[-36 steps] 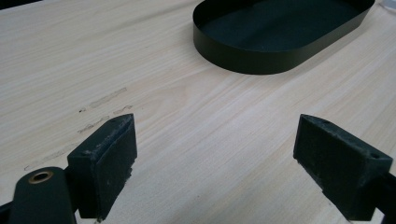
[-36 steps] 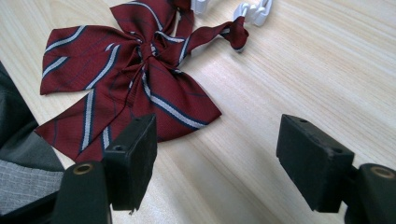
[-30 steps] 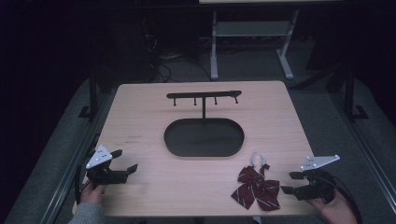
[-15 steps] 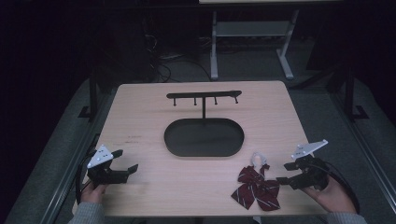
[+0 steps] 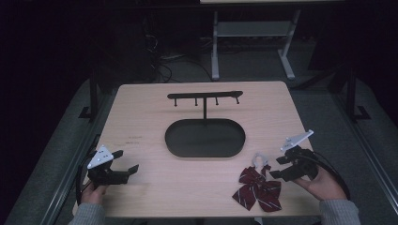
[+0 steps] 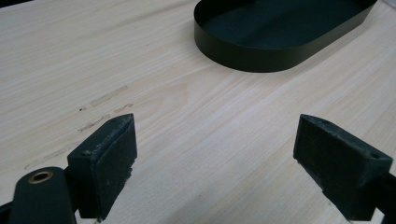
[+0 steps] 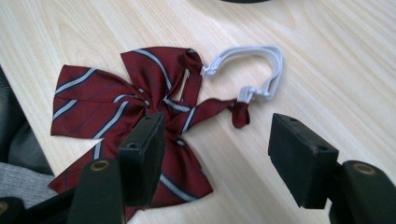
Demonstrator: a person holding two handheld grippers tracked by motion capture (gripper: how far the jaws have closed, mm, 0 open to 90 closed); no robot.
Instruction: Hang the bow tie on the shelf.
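Right gripper [image 5: 278,167] is sitting just right of the bow tie [image 5: 257,188] at the table's [image 5: 141,122] near-right edge, jaws wide and empty after just narrowing slightly, white clip [image 7: 254,67] lying ahead; left gripper [image 5: 126,162], also open and empty, is far left.

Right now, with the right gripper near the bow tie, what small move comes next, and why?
Probably ease the right gripper forward and down over the bow tie knot. Its jaws, just closing slightly, stand open with nothing pressed, and the tie lies flat beside its white clip.

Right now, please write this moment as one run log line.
left gripper: open, idle | right gripper: open, nothing between, jaws just closing slightly | bow tie: on table, beside tray
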